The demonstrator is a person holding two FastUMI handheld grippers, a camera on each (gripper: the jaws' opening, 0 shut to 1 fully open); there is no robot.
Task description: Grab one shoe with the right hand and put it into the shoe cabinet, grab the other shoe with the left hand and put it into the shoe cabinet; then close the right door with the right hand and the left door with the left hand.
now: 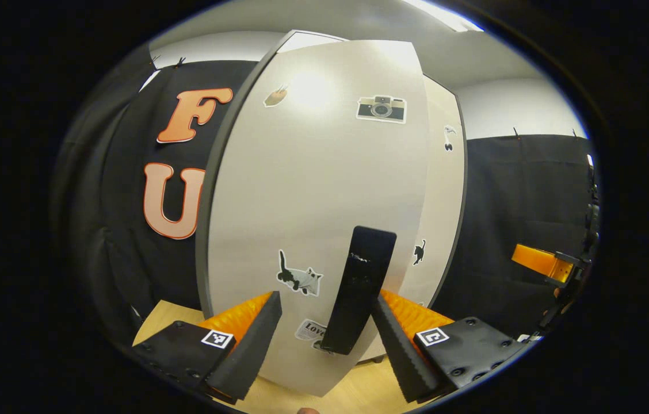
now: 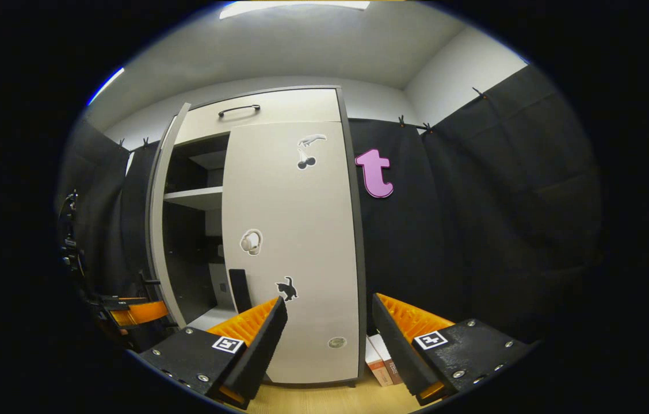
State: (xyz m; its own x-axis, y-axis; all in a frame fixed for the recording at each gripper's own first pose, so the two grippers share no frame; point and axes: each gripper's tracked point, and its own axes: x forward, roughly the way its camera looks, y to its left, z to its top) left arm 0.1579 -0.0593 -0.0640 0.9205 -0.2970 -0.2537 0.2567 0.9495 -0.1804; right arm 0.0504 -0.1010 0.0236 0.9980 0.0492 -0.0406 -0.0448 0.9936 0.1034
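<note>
Standing before us is the shoe cabinet (image 2: 278,230), tall and pale with dark edges, set against the booth's black cloth on a light wooden floor (image 2: 324,399). In the right gripper view we see its right door (image 2: 301,247) flat against the front and carrying several stickers, while the left door (image 2: 160,230) hangs open, seen edge-on, so that a white shelf (image 2: 195,198) and dark compartments show between the two doors. A drawer front with a dark handle (image 2: 239,109) runs across the top. We cannot make out any shoes inside; the interior is too dark to tell.

In the left gripper view, we face the left door (image 1: 313,190) close up. Its black bar handle (image 1: 359,290) stands between the fingers of our left gripper (image 1: 327,330), just beside the right finger, though we cannot tell if it touches. The fingers stand wide apart and press on nothing.

Our right gripper (image 2: 327,333) hangs in front of the closed right door, fingers likewise spread wide with nothing between them. A small box (image 2: 382,359) sits on the floor by the cabinet's right foot.
</note>
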